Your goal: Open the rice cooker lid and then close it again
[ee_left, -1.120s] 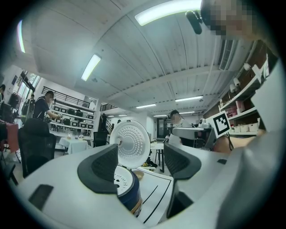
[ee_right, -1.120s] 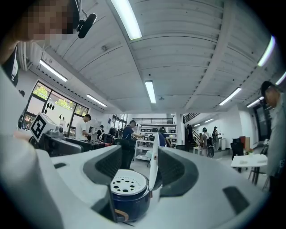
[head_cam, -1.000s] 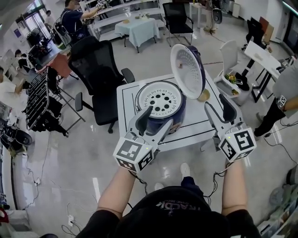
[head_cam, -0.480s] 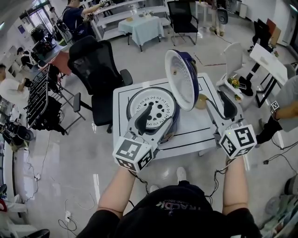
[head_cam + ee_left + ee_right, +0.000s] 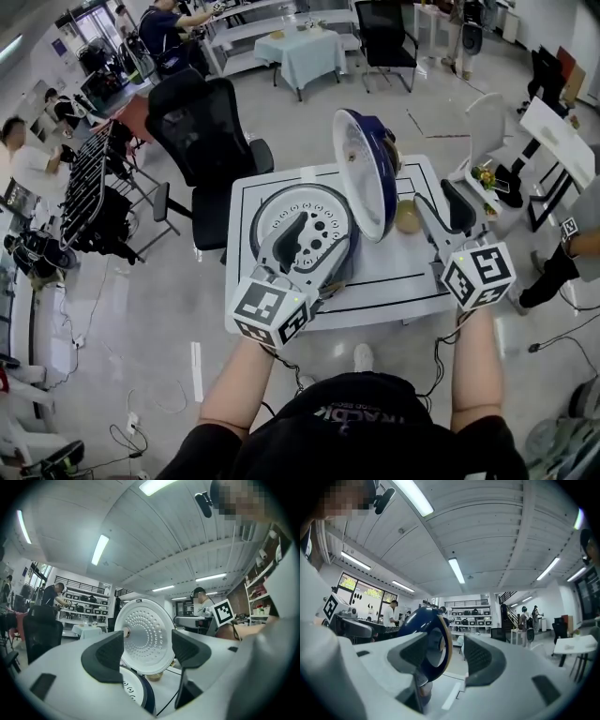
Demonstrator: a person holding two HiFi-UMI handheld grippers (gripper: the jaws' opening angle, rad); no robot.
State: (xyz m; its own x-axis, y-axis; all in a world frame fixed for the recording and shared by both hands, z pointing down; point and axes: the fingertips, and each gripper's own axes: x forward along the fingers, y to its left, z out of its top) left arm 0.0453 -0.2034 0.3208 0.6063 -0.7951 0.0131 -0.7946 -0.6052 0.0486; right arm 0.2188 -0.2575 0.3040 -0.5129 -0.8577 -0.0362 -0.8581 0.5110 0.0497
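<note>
The rice cooker [image 5: 298, 217] stands on a white table [image 5: 394, 272], its round perforated inner plate facing up. Its dark blue lid [image 5: 364, 171] is raised upright on the right side. In the left gripper view the lid's white dotted inside [image 5: 140, 634] faces me, above the cooker's rim [image 5: 136, 693]. My left gripper [image 5: 314, 236] hovers over the cooker's near part, open and empty, as the left gripper view [image 5: 147, 653] confirms. My right gripper [image 5: 440, 206] is right of the lid, open and empty. It sees the lid [image 5: 427, 637] edge-on, just beyond its jaws [image 5: 450, 660].
A small tan bowl [image 5: 408, 217] sits on the table between the lid and my right gripper. A black office chair [image 5: 202, 141] stands behind the table at left. Other tables, chairs and people fill the room's far side.
The lid stays raised. Both grippers now sit closer to the cooker: the left further over its body, the right nearer the lid. The head view has shifted.
</note>
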